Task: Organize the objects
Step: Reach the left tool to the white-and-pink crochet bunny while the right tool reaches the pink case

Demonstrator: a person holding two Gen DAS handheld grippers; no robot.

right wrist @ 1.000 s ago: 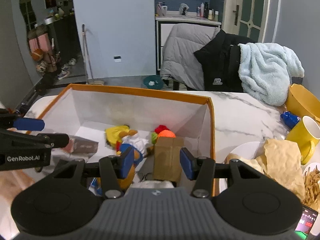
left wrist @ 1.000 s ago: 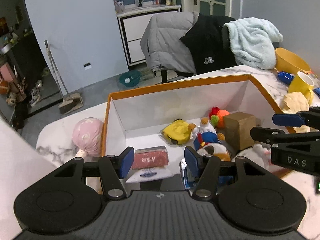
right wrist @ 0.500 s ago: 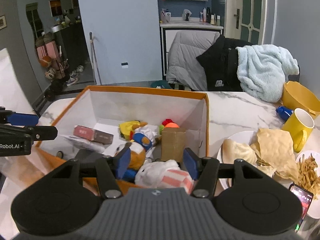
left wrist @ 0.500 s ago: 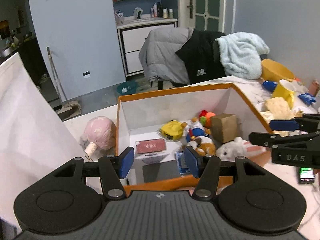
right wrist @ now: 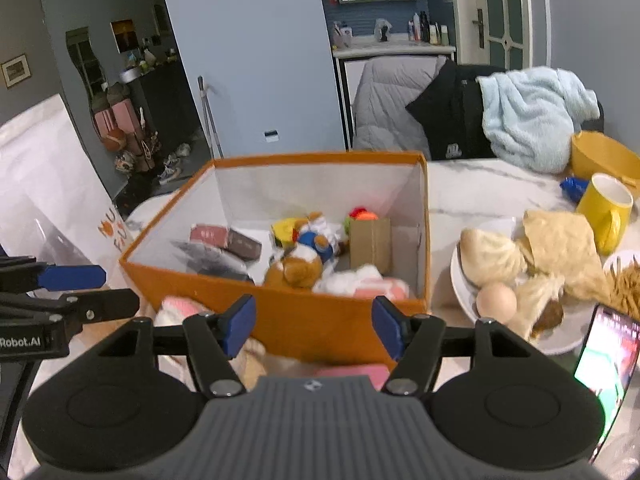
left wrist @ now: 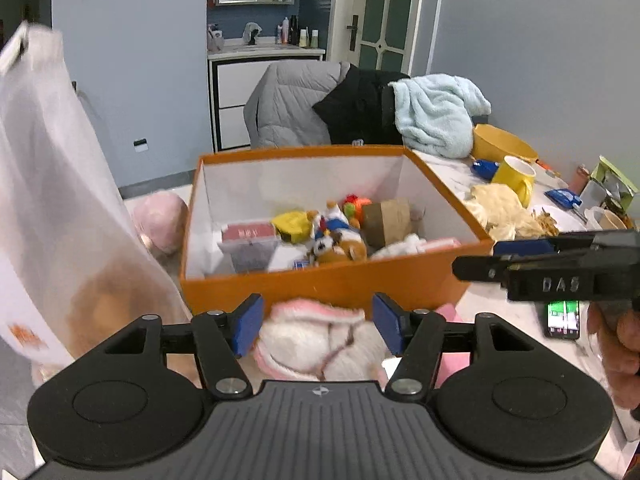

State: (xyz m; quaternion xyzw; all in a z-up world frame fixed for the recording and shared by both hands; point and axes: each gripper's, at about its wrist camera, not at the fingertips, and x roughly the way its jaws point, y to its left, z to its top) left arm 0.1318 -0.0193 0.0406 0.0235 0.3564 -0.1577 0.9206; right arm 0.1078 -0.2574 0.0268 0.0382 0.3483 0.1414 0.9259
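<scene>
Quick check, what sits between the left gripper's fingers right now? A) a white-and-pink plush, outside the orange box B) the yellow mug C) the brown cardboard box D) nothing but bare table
A: the white-and-pink plush lies between the open left gripper fingers, in front of the orange box, not in it.

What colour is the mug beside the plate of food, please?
The mug is yellow with a white inside, best seen in the right wrist view.

one open orange cardboard box (left wrist: 320,284) mid-frame, one small brown cardboard carton (left wrist: 386,220) inside it, one yellow ceramic mug (left wrist: 514,178) at right, two black two-finger grippers, one white plate (right wrist: 464,288) lower right
</scene>
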